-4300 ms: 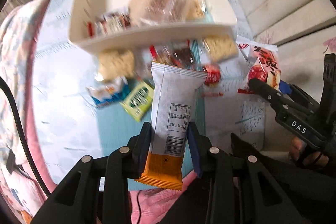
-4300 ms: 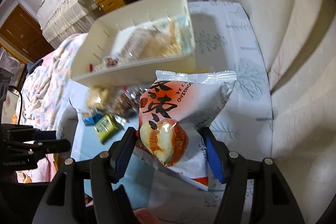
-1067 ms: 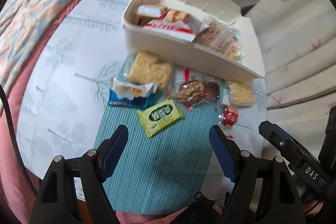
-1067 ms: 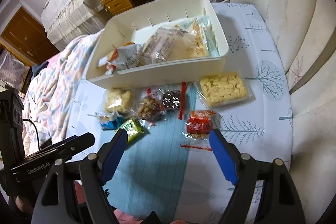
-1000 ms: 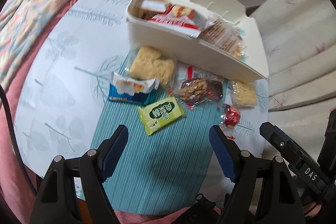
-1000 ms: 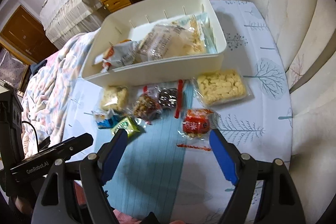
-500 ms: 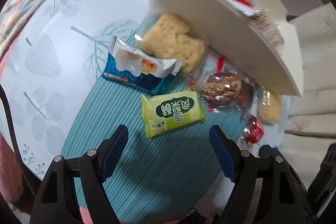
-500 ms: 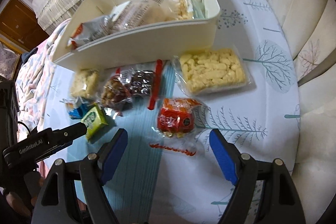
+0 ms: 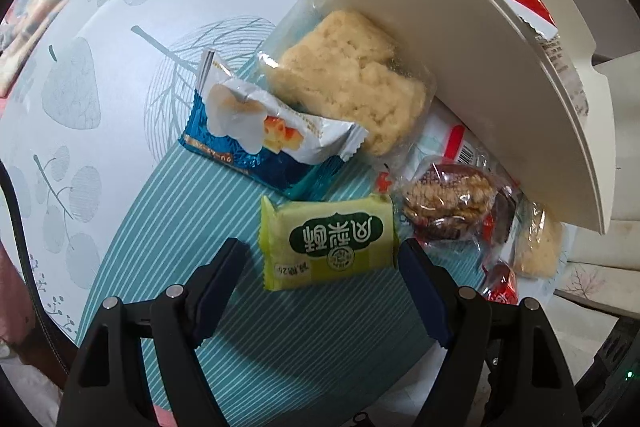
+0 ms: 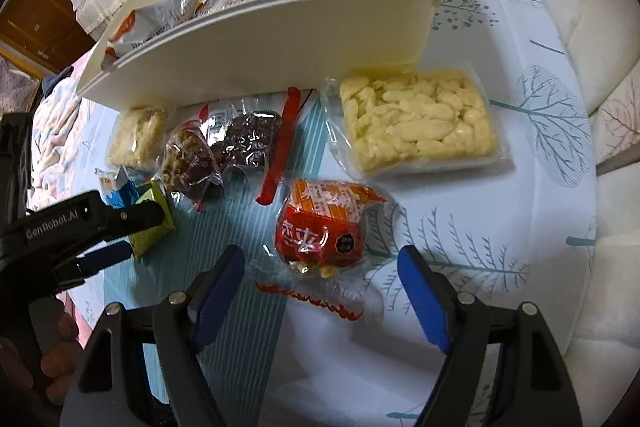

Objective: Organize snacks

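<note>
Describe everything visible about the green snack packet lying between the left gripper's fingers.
The green snack packet is a small, flat, rectangular pillow pack of yellow-green foil or plastic, with crimped ends and a dark green label bearing white Chinese characters. It looks sealed and lies face up on the teal striped mat, between the open fingers of the left gripper, which do not grip it. Its upper edge appears to meet the blue packet.

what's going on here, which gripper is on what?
Snack sorting in progress. The left gripper is open, its jaws either side of the green square snack packet on the teal striped mat. The right gripper is open too, lined up on the red-orange clear-wrapped snack. Neither is gripping yet. The cream plastic bin behind already holds several packets; about seven remain on the table.
</note>
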`<state>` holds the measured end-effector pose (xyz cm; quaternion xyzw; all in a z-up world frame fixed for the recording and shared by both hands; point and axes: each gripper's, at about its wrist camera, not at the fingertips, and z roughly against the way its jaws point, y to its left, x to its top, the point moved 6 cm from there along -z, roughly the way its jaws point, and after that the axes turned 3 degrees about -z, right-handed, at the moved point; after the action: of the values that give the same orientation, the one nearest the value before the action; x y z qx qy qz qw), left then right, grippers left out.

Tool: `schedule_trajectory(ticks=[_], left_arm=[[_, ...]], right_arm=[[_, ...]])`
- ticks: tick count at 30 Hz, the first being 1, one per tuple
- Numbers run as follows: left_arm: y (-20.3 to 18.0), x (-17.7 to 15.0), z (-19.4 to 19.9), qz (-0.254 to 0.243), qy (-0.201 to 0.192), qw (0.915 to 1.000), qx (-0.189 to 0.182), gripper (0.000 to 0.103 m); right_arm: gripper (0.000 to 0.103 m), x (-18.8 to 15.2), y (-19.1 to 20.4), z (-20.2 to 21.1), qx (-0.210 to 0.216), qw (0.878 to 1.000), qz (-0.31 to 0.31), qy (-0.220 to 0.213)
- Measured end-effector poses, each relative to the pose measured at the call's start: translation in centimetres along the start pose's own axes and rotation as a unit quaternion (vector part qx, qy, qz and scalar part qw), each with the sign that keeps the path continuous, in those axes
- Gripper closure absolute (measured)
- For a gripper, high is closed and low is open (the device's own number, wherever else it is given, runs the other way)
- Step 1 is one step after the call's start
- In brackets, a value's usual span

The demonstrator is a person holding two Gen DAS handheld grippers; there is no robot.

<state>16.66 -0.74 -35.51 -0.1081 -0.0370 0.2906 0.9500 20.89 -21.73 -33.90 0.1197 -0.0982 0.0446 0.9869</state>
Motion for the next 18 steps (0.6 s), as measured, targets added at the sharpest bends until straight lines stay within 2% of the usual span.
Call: schedule_trajectory(ticks=[6, 12, 14, 16, 18], left_arm=[[-0.9, 0.3, -0.5, -0.001, 0.0, 0.9997, 0.025, 0.025], [-2.3, 0.5, -0.8, 0.003, -0.007, 0.9987, 0.051, 0.026], [-2.6, 0.4, -0.7, 0.008, -0.01, 0.9982, 0.058, 0.032], [-2.5, 0.2, -0.5, 0.015, -0.012, 0.9972, 0.072, 0.045], [-2.2, 0.2, -0.3, 0.017, -0.012, 0.9973, 0.071, 0.047]], right_arm=[[0.03, 0.1, -0.3, -0.6, -0.006, 1.0, 0.007, 0.009], [0.043, 0.7, 0.1, -0.7, -0.017, 1.0, 0.023, 0.008], [0.05, 0.7, 0.2, -0.7, -0.013, 0.999, 0.029, 0.009], [0.052, 0.8, 0.7, -0.8, -0.01, 0.999, 0.034, 0.011], [0.053, 0.7, 1.2, -0.8, -0.012, 0.999, 0.037, 0.012]])
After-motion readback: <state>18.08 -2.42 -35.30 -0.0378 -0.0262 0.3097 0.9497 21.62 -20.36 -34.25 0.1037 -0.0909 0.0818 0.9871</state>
